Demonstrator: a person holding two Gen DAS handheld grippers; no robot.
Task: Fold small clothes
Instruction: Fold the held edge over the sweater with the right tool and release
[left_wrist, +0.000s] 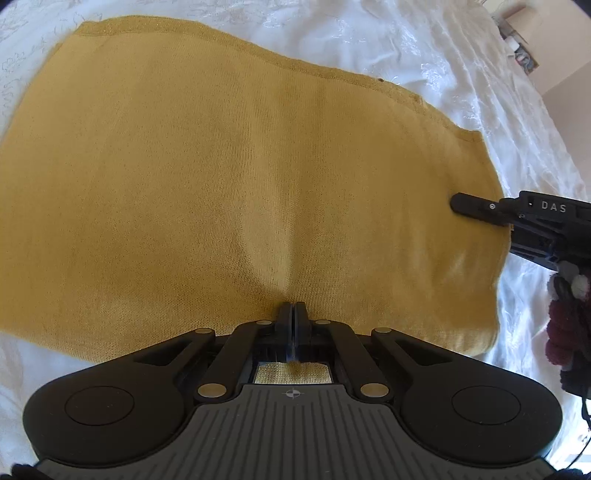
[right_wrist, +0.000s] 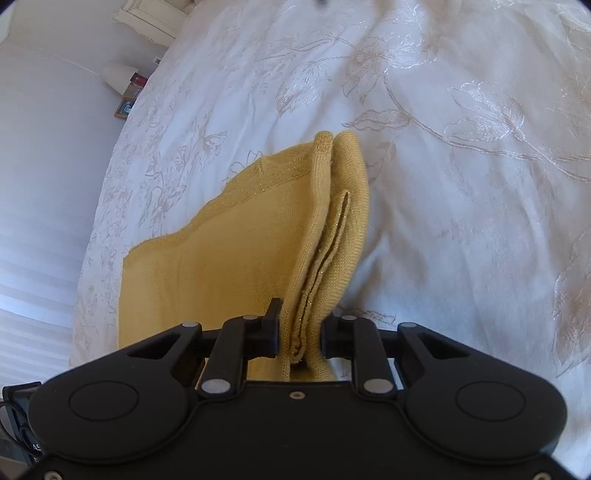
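Left gripper (left_wrist: 294, 314), lower centre of its view: jaws fully closed, pinching the near edge of the mustard-yellow knitted garment (left_wrist: 229, 177). The garment lies spread across the white embroidered bedspread (left_wrist: 369, 40). Right gripper (right_wrist: 300, 328), lower centre of its view: jaws narrowly apart, clamped on the garment's bunched folded edge, which stands upward.
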